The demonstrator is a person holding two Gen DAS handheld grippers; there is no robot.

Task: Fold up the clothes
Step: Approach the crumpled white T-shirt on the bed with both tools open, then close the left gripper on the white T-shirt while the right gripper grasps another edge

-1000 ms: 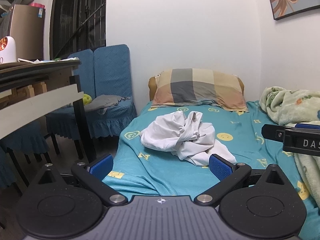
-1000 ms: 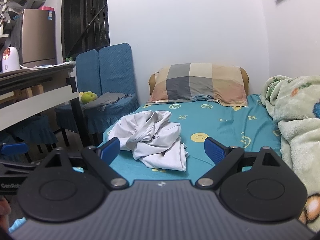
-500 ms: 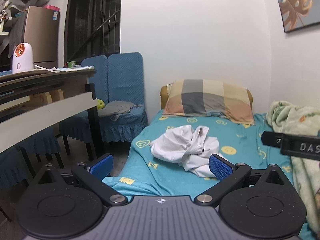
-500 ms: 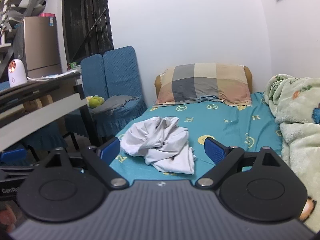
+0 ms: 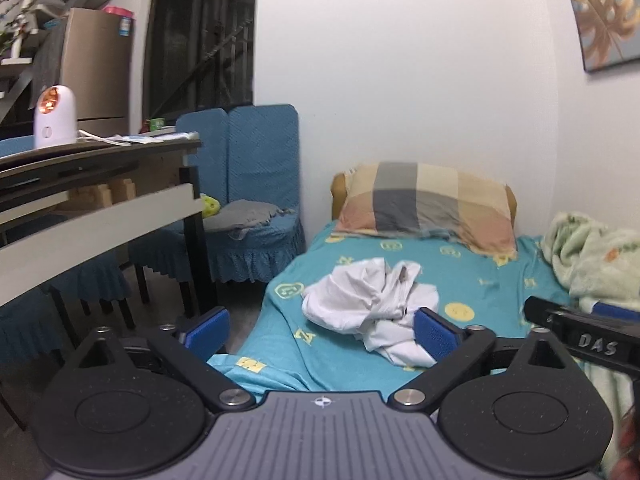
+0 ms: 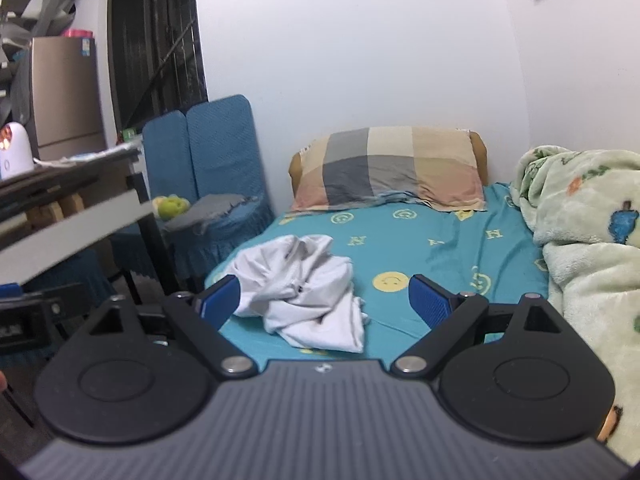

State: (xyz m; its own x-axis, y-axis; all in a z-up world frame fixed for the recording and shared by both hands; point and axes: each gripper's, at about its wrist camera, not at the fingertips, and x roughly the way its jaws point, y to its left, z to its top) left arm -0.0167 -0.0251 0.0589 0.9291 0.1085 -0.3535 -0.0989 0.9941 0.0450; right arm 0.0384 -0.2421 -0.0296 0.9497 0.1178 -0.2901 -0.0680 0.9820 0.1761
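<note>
Jaws on both grippers are gaping wide, gripping nothing; the left gripper [image 5: 322,328] ones have just been narrowing a bit. Right gripper [image 6: 325,298] is hovering too. Crumpled white shirt [image 5: 370,304] is lying on the teal bedsheet [image 5: 472,276], well short of the plaid pillow [image 5: 426,208], with a green blanket [image 6: 588,248] beside it.
</note>
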